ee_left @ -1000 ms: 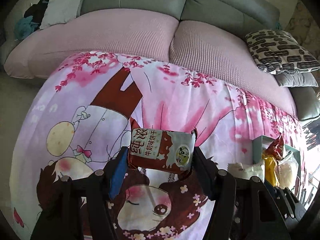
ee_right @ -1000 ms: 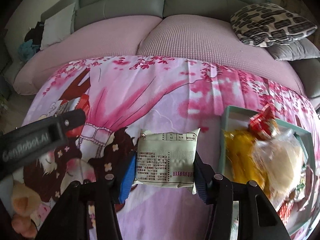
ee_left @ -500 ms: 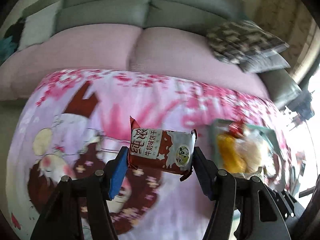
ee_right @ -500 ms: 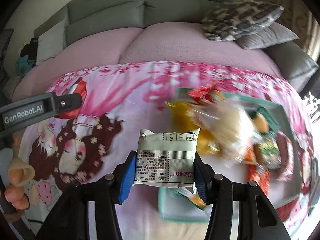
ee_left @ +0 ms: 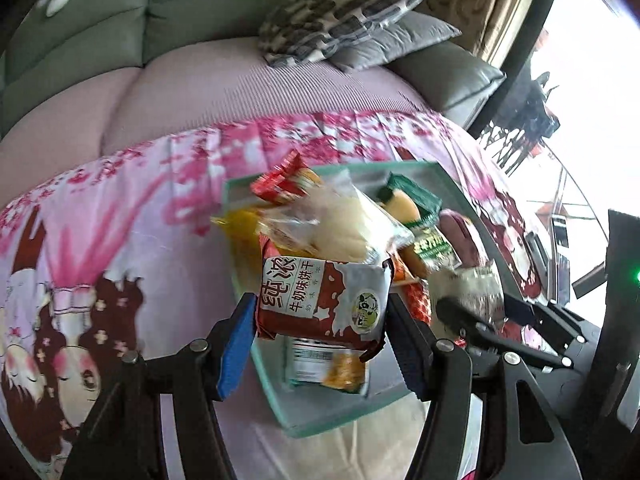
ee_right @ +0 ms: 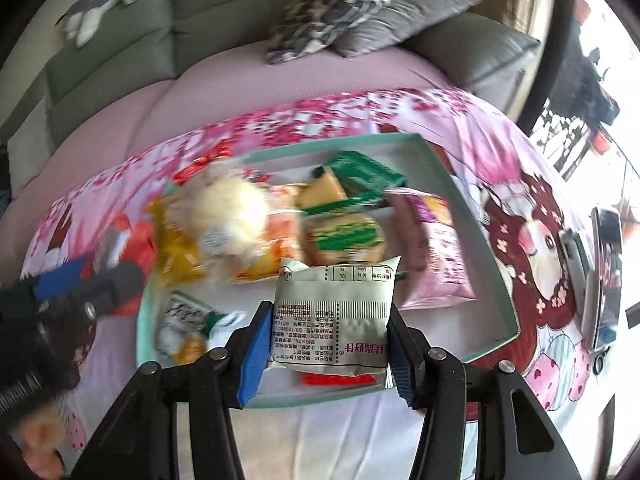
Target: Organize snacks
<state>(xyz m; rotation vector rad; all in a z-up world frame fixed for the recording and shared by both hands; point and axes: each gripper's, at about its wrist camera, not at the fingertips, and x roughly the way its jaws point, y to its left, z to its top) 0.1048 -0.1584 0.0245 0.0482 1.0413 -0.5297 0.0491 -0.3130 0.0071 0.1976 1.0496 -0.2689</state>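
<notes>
Red-and-white biscuit packet (ee_left: 322, 300), centre of left wrist view, pinched at its short ends by left gripper (ee_left: 320, 320), above teal tray (ee_left: 332, 414). Likely light, puffy, crushable, slick film. White biscuit packet (ee_right: 334, 314), centre-low in right wrist view, clamped likewise in right gripper (ee_right: 326, 344), over same tray's near rim.

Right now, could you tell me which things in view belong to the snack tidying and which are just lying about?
Belongs to the job:
- red biscuit packet in the left gripper
- white packet in the right gripper
- teal tray holding snacks
- pink snack bag

Just lying about:
- patterned cushion
- grey cushion
- plush toy
- phone
</notes>
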